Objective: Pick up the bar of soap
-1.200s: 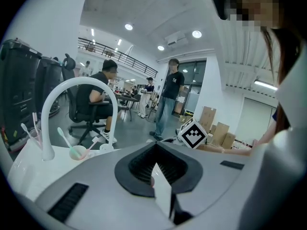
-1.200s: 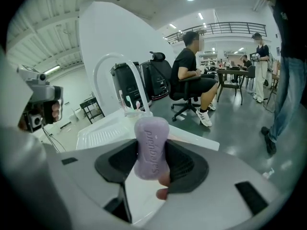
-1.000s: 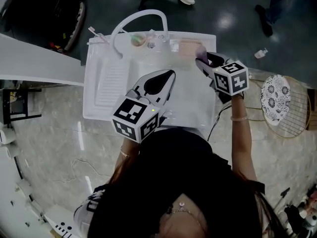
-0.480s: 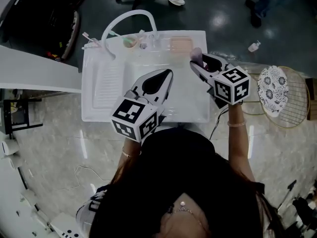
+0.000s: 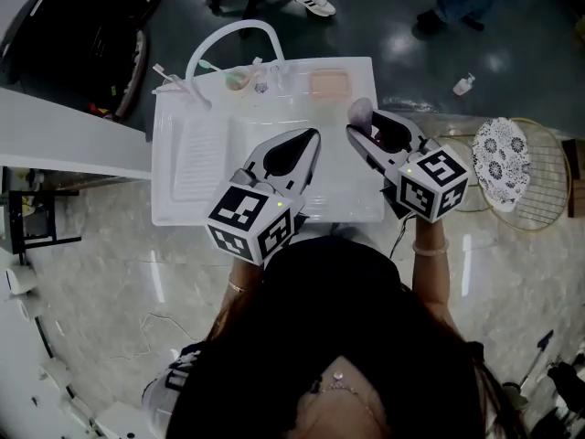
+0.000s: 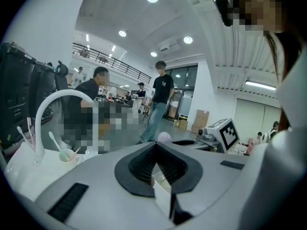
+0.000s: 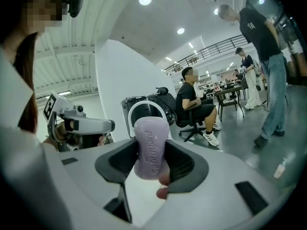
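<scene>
Bar of soap point(image 7: 151, 145): lilac, standing on end with its embossed face turned to the camera in the right gripper view. The right hand-held gripper point(image 5: 366, 122) is clamping it, with the jaws pressing on its two sides and the top half sticking out past the jaw tips. In the head view the soap is showing over the far right part of the white counter point(image 5: 174, 199), just near and right of the pink soap dish point(image 5: 329, 85). Whether it is touching the dish cannot be told from above. The right gripper view is showing only open room behind the soap.

Left hand-held gripper point(image 5: 306, 140): jaws closed together at the tips, holding nothing, and hanging over the middle of the sink basin point(image 5: 338, 176). It is pointing toward the far edge.

Far edge of the counter: a white arched faucet point(image 5: 233, 35) is curving over at the left. A small cup point(image 5: 238, 79) with a green-handled brush is sitting beside its base.

Floor to the right: a round wire rack point(image 5: 548, 199) is lying with a patterned plate point(image 5: 507, 174) on it. A person point(image 7: 194, 102) is sitting on a chair further off.
</scene>
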The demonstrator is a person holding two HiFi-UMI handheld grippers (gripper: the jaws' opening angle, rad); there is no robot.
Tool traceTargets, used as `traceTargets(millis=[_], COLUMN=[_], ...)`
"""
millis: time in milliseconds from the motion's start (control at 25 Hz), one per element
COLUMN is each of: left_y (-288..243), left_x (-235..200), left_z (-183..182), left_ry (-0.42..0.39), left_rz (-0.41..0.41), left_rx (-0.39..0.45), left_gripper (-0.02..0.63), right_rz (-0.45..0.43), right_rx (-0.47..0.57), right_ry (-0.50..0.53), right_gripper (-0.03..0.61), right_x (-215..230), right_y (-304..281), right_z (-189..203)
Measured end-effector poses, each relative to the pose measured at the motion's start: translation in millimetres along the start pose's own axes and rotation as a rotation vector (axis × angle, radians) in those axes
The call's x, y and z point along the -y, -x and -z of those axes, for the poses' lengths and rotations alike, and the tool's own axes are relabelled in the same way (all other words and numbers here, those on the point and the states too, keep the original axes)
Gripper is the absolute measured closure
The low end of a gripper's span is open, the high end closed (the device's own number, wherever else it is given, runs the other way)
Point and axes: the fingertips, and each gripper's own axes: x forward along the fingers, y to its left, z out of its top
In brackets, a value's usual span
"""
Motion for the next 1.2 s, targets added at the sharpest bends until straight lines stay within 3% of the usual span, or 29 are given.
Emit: traceTargets(millis=[520,800,1200], left_y=[15.0,23.1,37.8], left_x=[21.2,38.2,55.2], left_z=[-3.5,-8.9,-19.7], left_ry=[-0.02,-0.009,-0.021], left_rz=[0.005,0.059,0.116], left_rx=[0.021,0.035,0.055], left_gripper=[0.607,0.607,0.607], right_rz=[-0.048,-0.117,-0.218], right_rx=[0.15,0.23,0.338], right_ry=[0.015,-0.044,-0.052], right_gripper=[0.393,0.393,0.393], right_x=[-40.5,-67.1,-93.1], right_y=[46.2,74.2,100.8], right_z=[-33.3,-50.3,-71.6])
